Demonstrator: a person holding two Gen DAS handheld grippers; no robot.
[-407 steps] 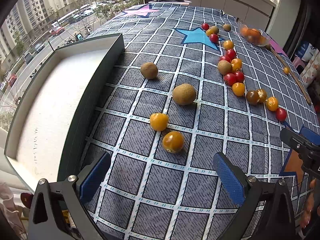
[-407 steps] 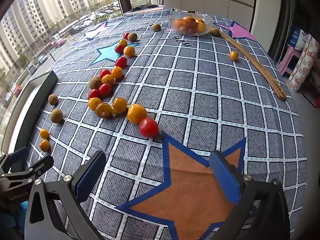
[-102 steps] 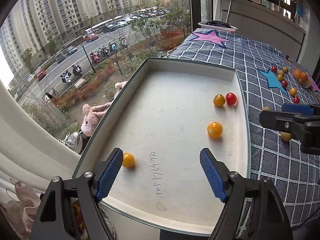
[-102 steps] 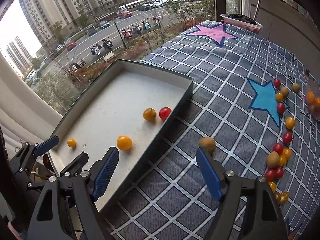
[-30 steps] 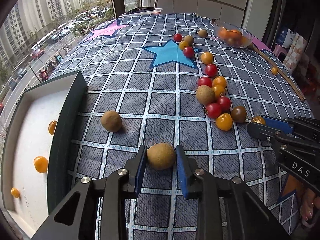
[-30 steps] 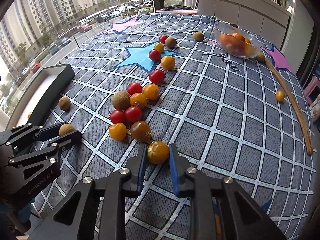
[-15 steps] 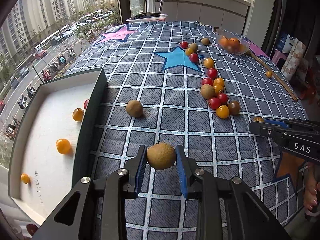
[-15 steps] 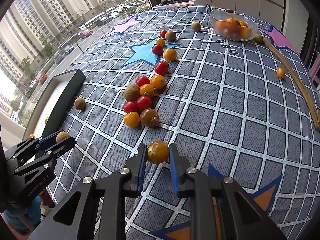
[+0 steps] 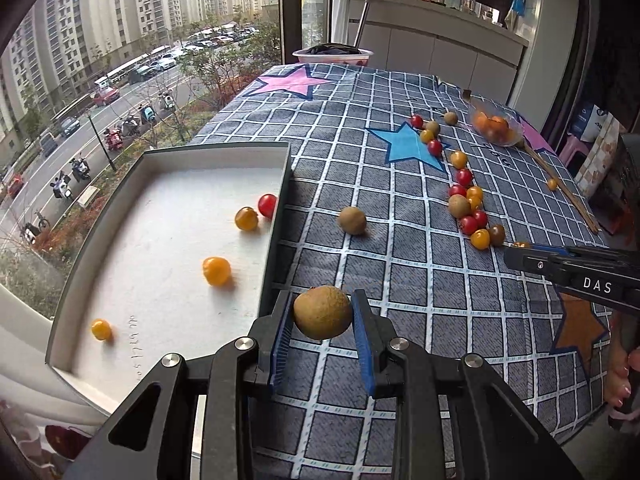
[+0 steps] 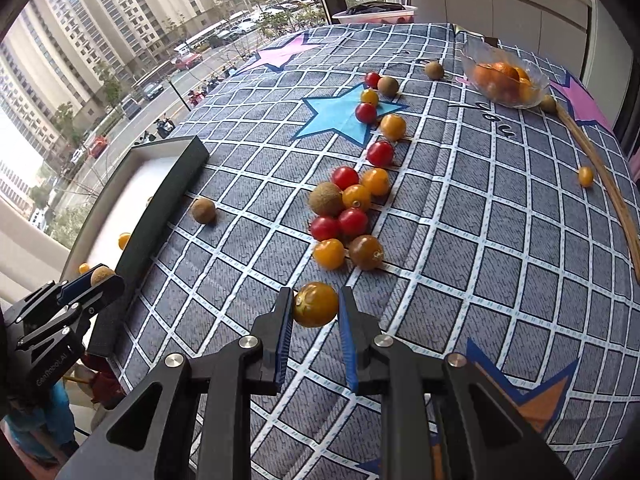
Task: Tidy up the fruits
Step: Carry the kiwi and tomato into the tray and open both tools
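Note:
My left gripper [image 9: 322, 312] is shut on a brown kiwi [image 9: 322, 312] and holds it in the air just right of the box wall. The open box [image 9: 280, 200] with a white floor holds a red tomato [image 9: 267, 205] and several yellow ones. My right gripper [image 10: 315, 305] is shut on a yellow-brown tomato [image 10: 315, 305], lifted over the checked cloth. In the right wrist view the left gripper [image 10: 102, 276] shows at the lower left with its kiwi. A second kiwi [image 9: 351, 220] lies on the cloth near the box. A cluster of tomatoes [image 10: 352, 208] lies mid-table.
A glass bowl [image 10: 504, 76] of orange fruit stands at the far right. A wooden stick [image 10: 608, 184] runs along the right edge, with a lone yellow tomato [image 10: 585, 176] beside it. A window and street lie beyond the box.
Both grippers have lifted their fruit off the cloth. The left one has carried its kiwi leftward to the box, which now fills more of its view.

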